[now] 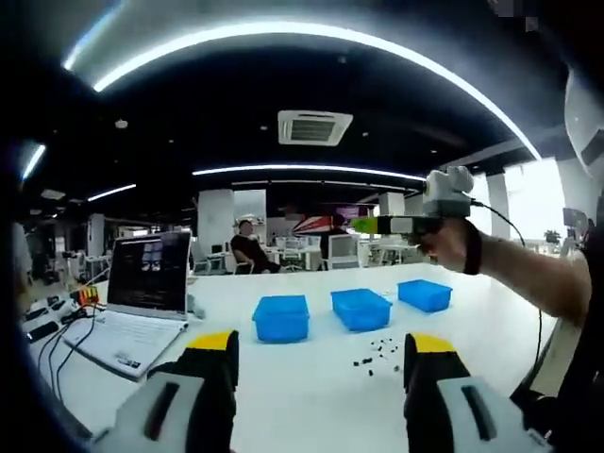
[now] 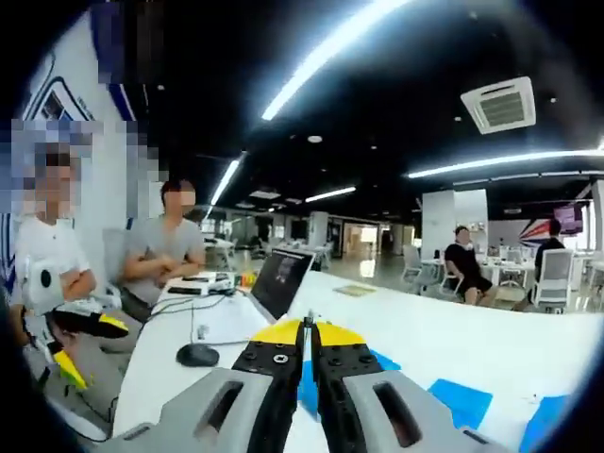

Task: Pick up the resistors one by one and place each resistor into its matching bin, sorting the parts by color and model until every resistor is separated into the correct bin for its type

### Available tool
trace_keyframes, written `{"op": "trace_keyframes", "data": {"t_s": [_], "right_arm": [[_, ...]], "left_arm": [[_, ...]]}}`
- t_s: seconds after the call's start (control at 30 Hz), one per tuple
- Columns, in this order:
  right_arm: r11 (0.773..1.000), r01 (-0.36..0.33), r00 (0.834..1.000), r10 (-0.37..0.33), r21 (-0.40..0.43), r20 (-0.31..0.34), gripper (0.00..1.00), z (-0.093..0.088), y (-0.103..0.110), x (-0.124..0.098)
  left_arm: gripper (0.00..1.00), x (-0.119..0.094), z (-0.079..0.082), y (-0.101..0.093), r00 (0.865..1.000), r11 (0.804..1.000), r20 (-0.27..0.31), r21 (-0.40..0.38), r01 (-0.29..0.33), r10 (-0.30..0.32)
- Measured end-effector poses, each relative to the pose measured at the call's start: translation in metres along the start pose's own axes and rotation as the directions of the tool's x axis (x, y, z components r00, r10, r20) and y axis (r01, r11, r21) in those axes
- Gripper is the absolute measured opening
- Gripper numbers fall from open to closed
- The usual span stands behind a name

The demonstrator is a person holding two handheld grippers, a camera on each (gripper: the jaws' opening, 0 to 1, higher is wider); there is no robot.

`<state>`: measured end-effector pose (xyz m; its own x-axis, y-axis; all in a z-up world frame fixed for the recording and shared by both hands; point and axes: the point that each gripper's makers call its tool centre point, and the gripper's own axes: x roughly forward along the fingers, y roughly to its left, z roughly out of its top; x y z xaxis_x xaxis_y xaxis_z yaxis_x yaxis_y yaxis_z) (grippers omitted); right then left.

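Left tongs (image 1: 321, 363) spread apart above white surface (image 1: 311, 396), near scattered dark specks, probably resistors (image 1: 379, 351); three blue bins (image 1: 361, 309) beyond. Right tongs (image 2: 309, 342) closed, empty.

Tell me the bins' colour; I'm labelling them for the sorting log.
Blue, all three bins, best seen in the left gripper view on the white table.

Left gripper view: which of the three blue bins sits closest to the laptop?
The leftmost blue bin. It stands nearest the open laptop, while the middle bin and the far right bin run away from it toward the scattered resistors.
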<state>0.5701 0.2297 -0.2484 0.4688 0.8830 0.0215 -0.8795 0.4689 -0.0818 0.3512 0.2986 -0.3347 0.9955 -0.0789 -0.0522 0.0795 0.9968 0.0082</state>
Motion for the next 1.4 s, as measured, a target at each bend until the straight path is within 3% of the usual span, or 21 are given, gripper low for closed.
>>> {"op": "trace_keyframes", "data": {"t_s": [0.1,0.17,0.27,0.5,0.77,0.83,1.0,1.17,1.33,1.4], "right_arm": [[1.000,0.007,1.000,-0.007,0.002,-0.010,0.06,-0.005,-0.008,0.027],[0.999,0.018,1.000,-0.019,-0.050,-0.022,0.06,-0.014,-0.023,0.051],[0.999,0.029,0.998,-0.030,-0.032,-0.057,0.06,-0.028,-0.036,0.075],[0.997,0.077,0.989,-0.078,-0.013,-0.124,0.06,-0.049,-0.055,0.107],[0.998,0.064,0.985,-0.062,0.010,-0.161,0.07,-0.064,-0.047,0.121],[0.998,0.061,0.985,-0.063,-0.013,-0.161,0.09,-0.065,-0.046,0.122],[0.996,0.081,0.988,-0.086,-0.042,-0.128,0.36,-0.058,-0.050,0.120],[0.996,0.075,0.991,-0.079,-0.044,-0.108,0.39,-0.048,-0.056,0.098],[0.997,0.061,0.994,-0.065,-0.045,-0.092,0.39,-0.043,-0.060,0.053],[0.997,0.064,0.994,-0.068,-0.048,-0.083,0.39,-0.043,-0.071,0.036]], "left_arm": [[0.72,-0.001,-0.001,0.007,1.000,1.000,-0.004,-0.009,-0.026,0.026],[0.72,-0.002,0.000,0.011,0.999,0.999,-0.001,-0.015,-0.038,0.038],[0.71,-0.003,0.000,0.014,0.999,0.999,0.000,-0.015,-0.052,0.052],[0.71,-0.002,-0.006,0.014,0.999,0.999,-0.020,-0.016,-0.049,0.049],[0.71,-0.002,-0.005,0.010,0.999,0.999,-0.028,-0.023,-0.038,0.038],[0.71,-0.003,-0.003,0.009,0.999,0.999,-0.026,-0.019,-0.036,0.035],[0.71,-0.004,-0.002,0.008,0.999,0.999,-0.031,-0.023,-0.034,0.033],[0.71,-0.001,0.000,0.002,0.999,1.000,-0.027,-0.024,-0.019,0.018],[0.71,0.006,-0.003,-0.008,0.999,0.999,-0.031,-0.036,0.020,-0.021],[0.71,0.010,-0.004,-0.011,0.999,0.999,-0.033,-0.035,0.032,-0.034]]}}
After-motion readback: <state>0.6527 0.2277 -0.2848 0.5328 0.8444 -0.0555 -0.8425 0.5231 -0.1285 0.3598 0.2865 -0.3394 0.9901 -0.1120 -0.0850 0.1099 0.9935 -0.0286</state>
